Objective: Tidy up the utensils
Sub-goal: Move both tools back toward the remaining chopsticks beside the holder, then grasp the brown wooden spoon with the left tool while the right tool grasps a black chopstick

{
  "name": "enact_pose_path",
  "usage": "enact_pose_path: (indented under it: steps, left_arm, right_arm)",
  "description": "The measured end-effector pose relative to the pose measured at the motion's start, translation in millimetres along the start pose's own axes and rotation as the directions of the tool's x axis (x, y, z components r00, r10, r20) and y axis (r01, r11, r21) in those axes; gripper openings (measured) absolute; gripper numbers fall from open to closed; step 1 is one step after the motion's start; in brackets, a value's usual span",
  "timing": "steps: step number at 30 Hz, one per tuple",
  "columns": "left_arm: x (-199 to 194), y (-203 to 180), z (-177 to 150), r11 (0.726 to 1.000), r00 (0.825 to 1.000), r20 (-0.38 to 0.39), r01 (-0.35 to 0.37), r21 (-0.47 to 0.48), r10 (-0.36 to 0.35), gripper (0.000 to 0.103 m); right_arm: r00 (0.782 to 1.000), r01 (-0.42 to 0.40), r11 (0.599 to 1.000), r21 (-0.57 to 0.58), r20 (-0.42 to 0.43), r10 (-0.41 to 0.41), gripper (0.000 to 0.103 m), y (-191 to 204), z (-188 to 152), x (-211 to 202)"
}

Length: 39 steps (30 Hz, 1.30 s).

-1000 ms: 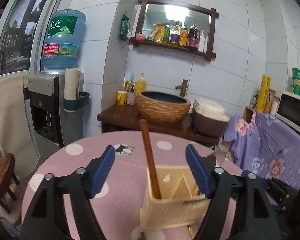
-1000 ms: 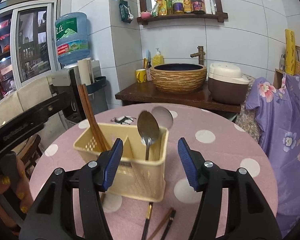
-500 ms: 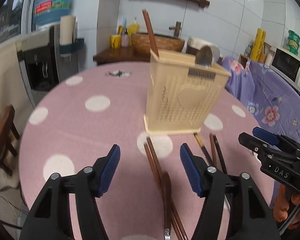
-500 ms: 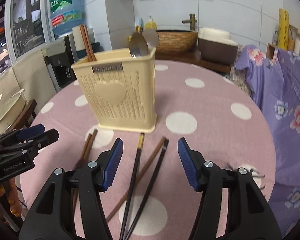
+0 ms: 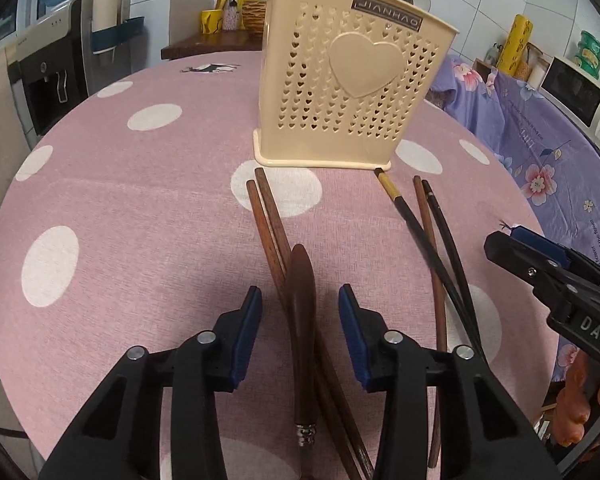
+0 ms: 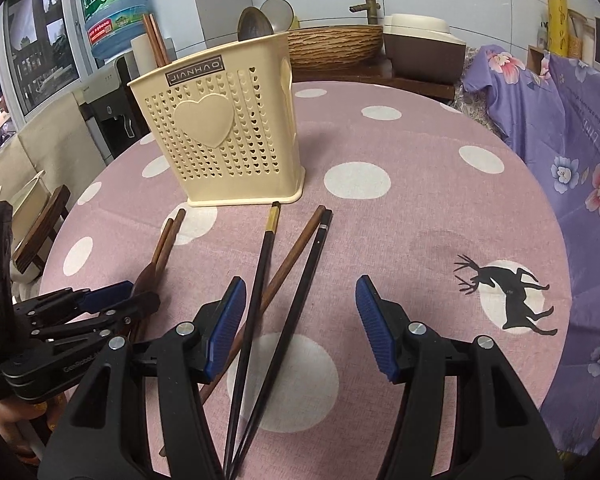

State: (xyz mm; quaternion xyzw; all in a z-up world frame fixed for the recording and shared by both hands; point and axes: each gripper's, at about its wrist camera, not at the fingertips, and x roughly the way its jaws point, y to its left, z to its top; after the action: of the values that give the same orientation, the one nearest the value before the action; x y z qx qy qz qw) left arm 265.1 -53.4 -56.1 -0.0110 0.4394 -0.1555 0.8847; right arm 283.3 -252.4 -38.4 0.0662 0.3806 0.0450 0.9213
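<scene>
Left gripper (image 5: 299, 320), jaws closing, unclenched, straddles my brown-handled utensil (image 5: 302, 320) and chopsticks (image 5: 270, 220); right gripper (image 6: 300, 328) gapes over black chopsticks (image 6: 256, 280); only its view shows the deer print (image 6: 508, 296).

I see a cream holder (image 5: 352, 92) punched with tiny hearts, a pink tablecloth (image 6: 420, 208) with white dots and a black deer, brown chopsticks (image 5: 268, 216), black ones (image 6: 260, 280), and blue gripper pads (image 6: 374, 332)

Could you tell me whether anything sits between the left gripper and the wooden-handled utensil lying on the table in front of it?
Nothing visible does. The left gripper has been closing, and the wooden handle already lies between its open jaws, not yet pinched. The handle rests across the two brown chopsticks, which lie under it and could be caught too.
</scene>
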Motion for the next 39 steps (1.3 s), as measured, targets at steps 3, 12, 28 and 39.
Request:
enact_pose_path:
  steps: [3,12,28,39]
  left_arm:
    - [2.1,-1.6,1.8,1.0,1.0,-0.002,-0.001,0.001,0.001,0.029]
    - [2.2,1.8,3.4,1.0,1.0,0.01,0.003,-0.028,-0.003,0.016]
    - [-10.1,30.1,13.4,0.993,0.999,0.055,0.005,-0.119,0.002,0.016]
    - [-4.3,44.0,19.4,0.989,0.999,0.049,-0.008,-0.149,0.015,0.016]
  right_arm:
    - [1.0,-0.003,1.0,-0.004,-0.003,0.003,0.057,1.3,0.0,1.0]
    - [0.999,-0.021,0.998,-0.054,-0.031,0.02,0.05,16.4,12.0,16.0]
    - [0.983,-0.026,0.993,-0.112,-0.183,0.005,0.027,44.8,49.8,93.3]
    - [0.981,0.021,0.989,-0.144,-0.19,-0.049,0.016,53.0,53.0,108.7]
